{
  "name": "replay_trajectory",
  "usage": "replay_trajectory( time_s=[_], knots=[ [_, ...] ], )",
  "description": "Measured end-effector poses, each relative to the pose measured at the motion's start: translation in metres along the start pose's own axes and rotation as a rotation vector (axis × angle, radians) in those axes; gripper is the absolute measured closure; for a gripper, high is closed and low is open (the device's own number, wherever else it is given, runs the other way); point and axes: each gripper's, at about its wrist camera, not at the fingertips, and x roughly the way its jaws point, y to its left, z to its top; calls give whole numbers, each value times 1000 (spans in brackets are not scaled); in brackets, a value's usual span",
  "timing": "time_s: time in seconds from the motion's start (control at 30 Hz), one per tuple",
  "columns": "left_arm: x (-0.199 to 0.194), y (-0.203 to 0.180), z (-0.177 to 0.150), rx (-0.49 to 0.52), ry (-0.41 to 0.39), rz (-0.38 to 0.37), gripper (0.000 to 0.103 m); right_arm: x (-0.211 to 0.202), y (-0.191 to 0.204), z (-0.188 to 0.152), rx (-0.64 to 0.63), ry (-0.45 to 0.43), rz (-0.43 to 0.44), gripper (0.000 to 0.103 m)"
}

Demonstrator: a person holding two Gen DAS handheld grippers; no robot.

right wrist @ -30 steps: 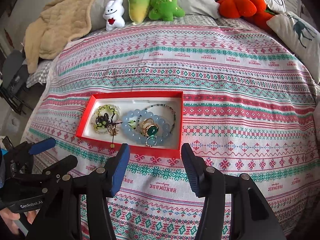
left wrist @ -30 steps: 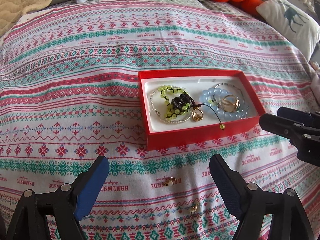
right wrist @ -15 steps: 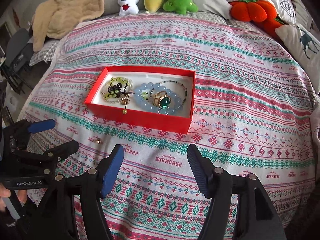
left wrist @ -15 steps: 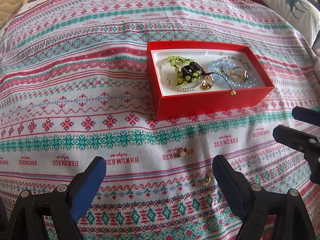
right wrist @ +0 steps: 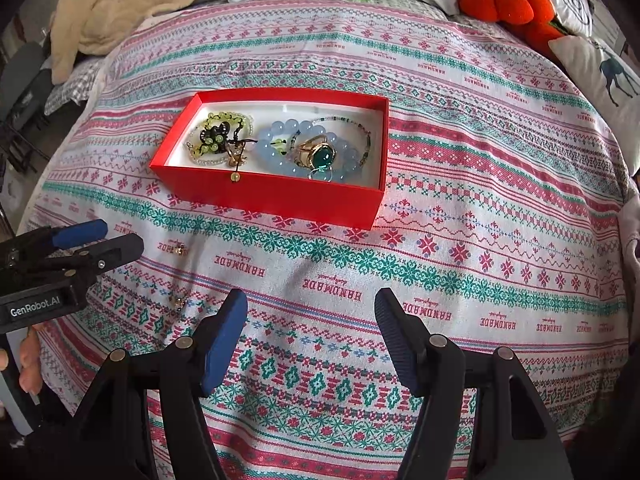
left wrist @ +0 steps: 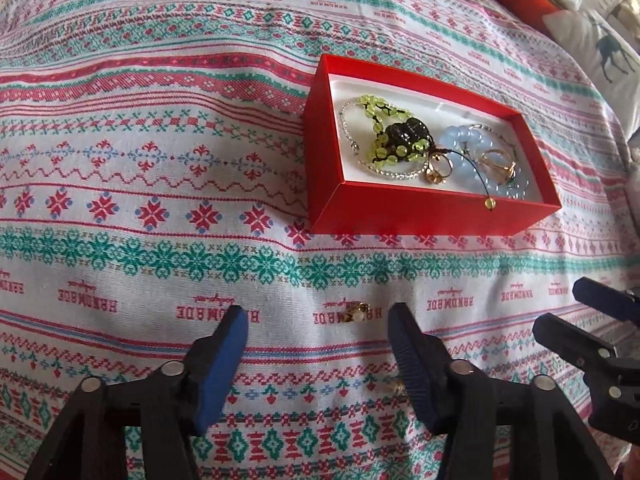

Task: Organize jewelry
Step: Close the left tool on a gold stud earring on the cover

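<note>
Left claw (left wrist: 318, 322) spread wide, empty, low over bedspread (left wrist: 160, 184); small gold earring (left wrist: 354, 313) between fingertips, nearer right one. Right claw (right wrist: 312, 308) wide, empty. Red box (left wrist: 400, 216) beyond.

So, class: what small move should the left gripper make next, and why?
Probably ease the left gripper forward and down onto the earring. Its jaws are open, the earring lies loose on the bedspread just ahead, outside the red box.
</note>
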Motion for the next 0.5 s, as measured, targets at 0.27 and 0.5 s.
replay_trajectory(
  time_s=[0.27,0.5],
  knots=[
    [14,-33,-9,85,27,25,55,3,-5,0,7,9,-2,34],
    [31,-40,-12,114,22,85,56,2,-11,-3,18,13,-2,34]
  ],
)
